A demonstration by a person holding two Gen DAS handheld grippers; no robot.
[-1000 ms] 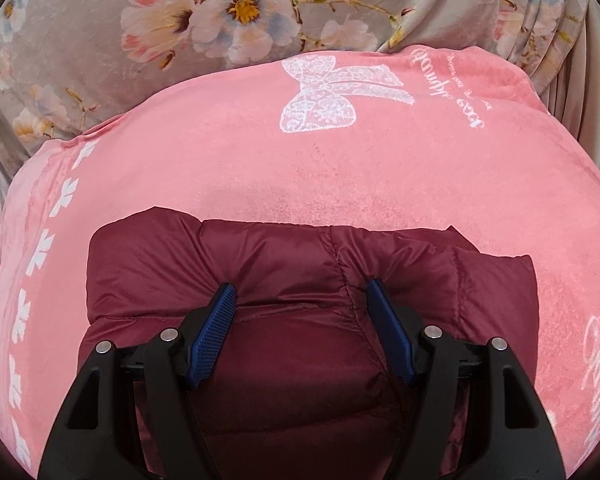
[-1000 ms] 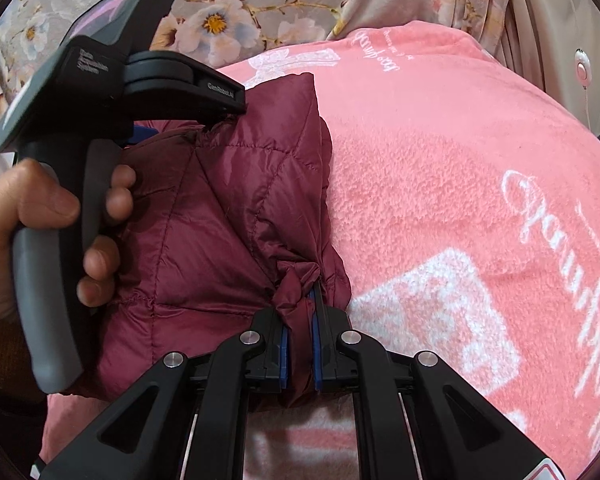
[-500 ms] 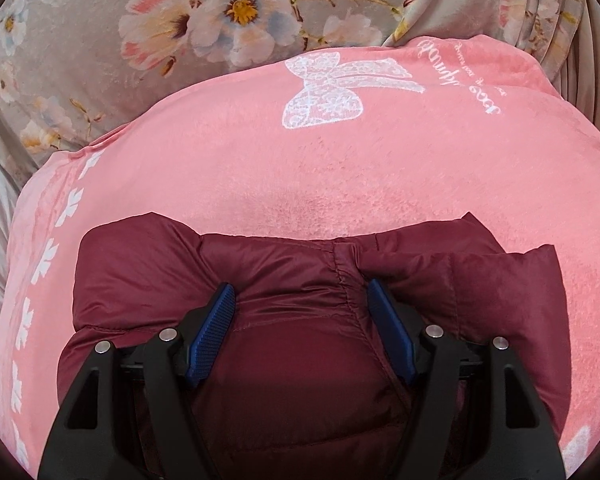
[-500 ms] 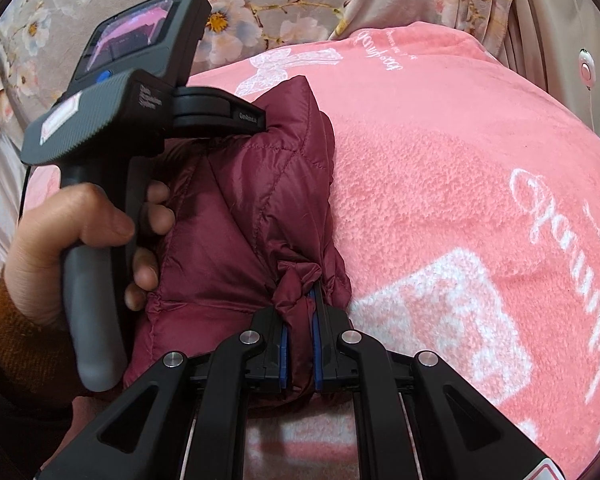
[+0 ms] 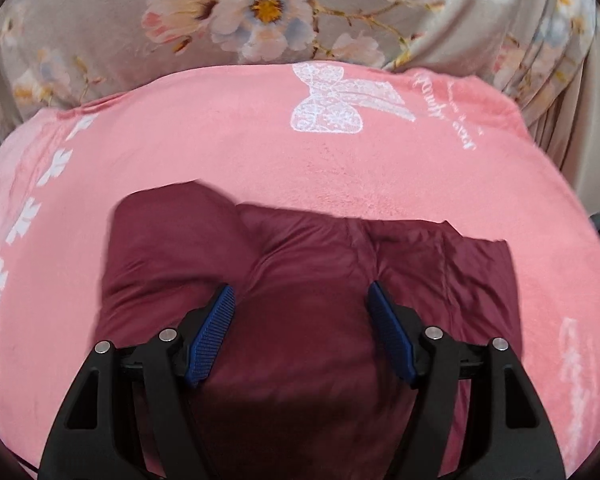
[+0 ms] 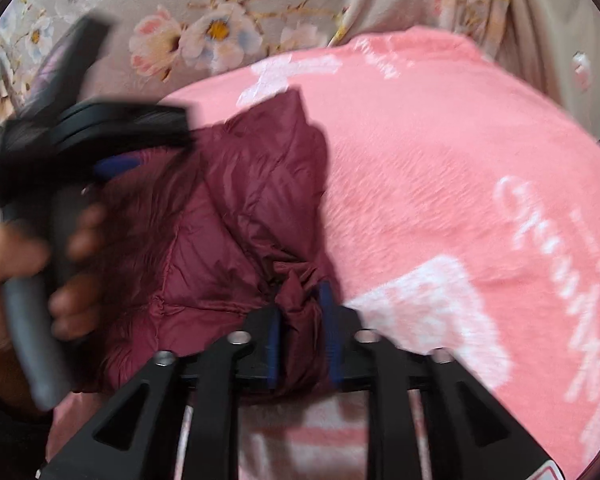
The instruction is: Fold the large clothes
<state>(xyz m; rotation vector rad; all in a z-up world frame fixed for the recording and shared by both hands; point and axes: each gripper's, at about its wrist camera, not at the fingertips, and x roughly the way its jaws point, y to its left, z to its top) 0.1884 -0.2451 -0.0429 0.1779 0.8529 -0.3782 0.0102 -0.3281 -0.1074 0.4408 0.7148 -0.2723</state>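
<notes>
A folded maroon puffer jacket [image 5: 308,276] lies on a pink blanket [image 5: 240,144]. My left gripper [image 5: 300,312] is open, its blue pads spread wide above the jacket's near part. In the right wrist view the jacket [image 6: 236,216] sits left of centre. My right gripper [image 6: 302,320] has its jaws partly parted around a bunched fold at the jacket's near right corner. The left gripper [image 6: 112,168] and the hand holding it show blurred at the left.
The pink blanket [image 6: 460,184] has white bow and lettering prints. A grey floral cloth [image 5: 260,12] lies behind it. A grey curtain [image 6: 548,32] hangs at the far right.
My right gripper's jaws have parted from a tight pinch on the jacket fold. My left gripper has shifted over the jacket, still open. The jacket's left lobe has puffed up.
</notes>
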